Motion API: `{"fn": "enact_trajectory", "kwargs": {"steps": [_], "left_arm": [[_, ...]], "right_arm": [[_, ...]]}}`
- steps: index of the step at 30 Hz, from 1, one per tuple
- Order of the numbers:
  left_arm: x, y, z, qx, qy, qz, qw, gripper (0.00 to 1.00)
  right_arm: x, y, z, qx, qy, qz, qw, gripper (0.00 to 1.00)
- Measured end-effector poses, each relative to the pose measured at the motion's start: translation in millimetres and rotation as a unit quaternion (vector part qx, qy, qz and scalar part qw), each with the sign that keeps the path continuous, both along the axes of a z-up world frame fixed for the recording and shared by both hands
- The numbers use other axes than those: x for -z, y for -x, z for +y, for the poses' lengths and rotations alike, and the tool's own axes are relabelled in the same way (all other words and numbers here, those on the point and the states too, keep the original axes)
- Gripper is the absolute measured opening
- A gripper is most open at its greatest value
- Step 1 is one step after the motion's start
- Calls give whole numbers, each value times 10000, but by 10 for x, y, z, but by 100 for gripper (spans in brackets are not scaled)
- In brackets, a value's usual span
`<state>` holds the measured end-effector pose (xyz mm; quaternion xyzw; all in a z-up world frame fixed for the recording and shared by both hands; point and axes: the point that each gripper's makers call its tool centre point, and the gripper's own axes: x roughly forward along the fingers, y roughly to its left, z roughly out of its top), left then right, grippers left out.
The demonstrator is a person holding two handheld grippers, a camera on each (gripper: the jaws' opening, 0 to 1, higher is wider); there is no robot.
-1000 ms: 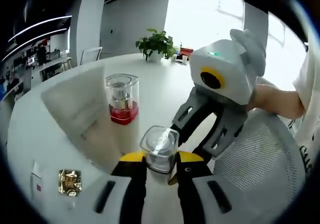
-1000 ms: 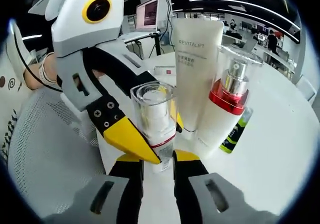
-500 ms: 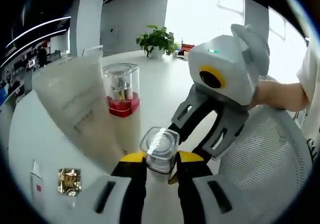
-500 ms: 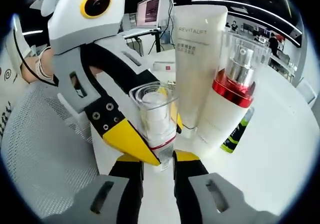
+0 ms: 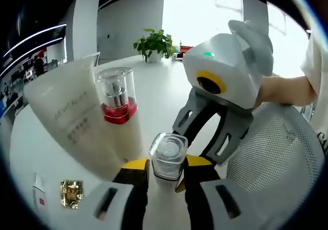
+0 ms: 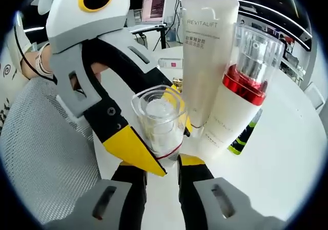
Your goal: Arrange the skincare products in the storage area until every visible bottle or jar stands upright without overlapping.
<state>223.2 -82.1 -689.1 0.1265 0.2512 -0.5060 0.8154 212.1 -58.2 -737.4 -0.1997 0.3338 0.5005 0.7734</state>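
**Clear-capped bottle held between both tongs, to be set upright beside its neighbours**

White worktop point(image 5: 169, 94) carries the storage group. At the left of the left gripper view, a small white sachet point(image 5: 39, 196) and a gold foil packet point(image 5: 72, 193) lie flat. Next to them a white tube point(image 5: 72, 122) marked REVITALIFT is seen standing, and the red-collared pump bottle point(image 5: 117, 109) stands just beside it, seemingly touching. Further right, the small clear-capped bottle point(image 5: 168, 157) is gripped by the left tongs point(image 5: 162, 169), whose yellow-tipped jaws are closed on its sides below the cap. The right tongs point(image 5: 202, 145) are seen reaching in from the right, closed on the same bottle from the far side. A white mesh chair back point(image 5: 277, 153) is seen at the far right.

In the right gripper view the left tongs point(image 6: 154, 148) come in from the left, the small bottle point(image 6: 160, 122) is seen tilted slightly between the right tongs point(image 6: 161, 164), and the tube point(image 6: 205, 56), the pump bottle point(image 6: 241, 97) and a green-and-black item point(image 6: 245, 136) lying flat follow to the right.

The step is judged to be the setting down of the small bottle. It is best levelled first, then lowered onto bare worktop just in front of the pump bottle, clear of it and of the lying item. One pair of tongs should be released before the other, slowly, so that the bottle is not dragged over. Whether its base already touches the worktop cannot be told.
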Motion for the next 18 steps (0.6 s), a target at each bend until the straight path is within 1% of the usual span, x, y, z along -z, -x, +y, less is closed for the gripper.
{"fn": "enact_trajectory", "kwargs": {"steps": [4, 7, 13, 14, 17, 18], "left_arm": [[1, 11, -8, 48, -4, 7, 10000, 25], [4, 34, -10, 87, -36, 8, 10000, 26], [6, 64, 28, 141, -101, -4, 9998, 28], [16, 66, 46, 152, -129, -2, 9998, 28], [79, 95, 126, 178, -368, 22, 9992, 28], [88, 95, 133, 173, -381, 34, 9991, 28]], "right_arm": [[4, 10, -6, -10, -2, 25, 10000, 25], [10, 13, -27, -14, 64, 7, 10000, 27], [-12, 28, -79, 41, 121, 4, 9999, 29], [-19, 28, -93, 52, 133, -9, 9999, 29], [-48, 50, -143, 98, 152, 4, 9998, 29], [-56, 52, -151, 115, 150, 4, 9998, 29]]}}
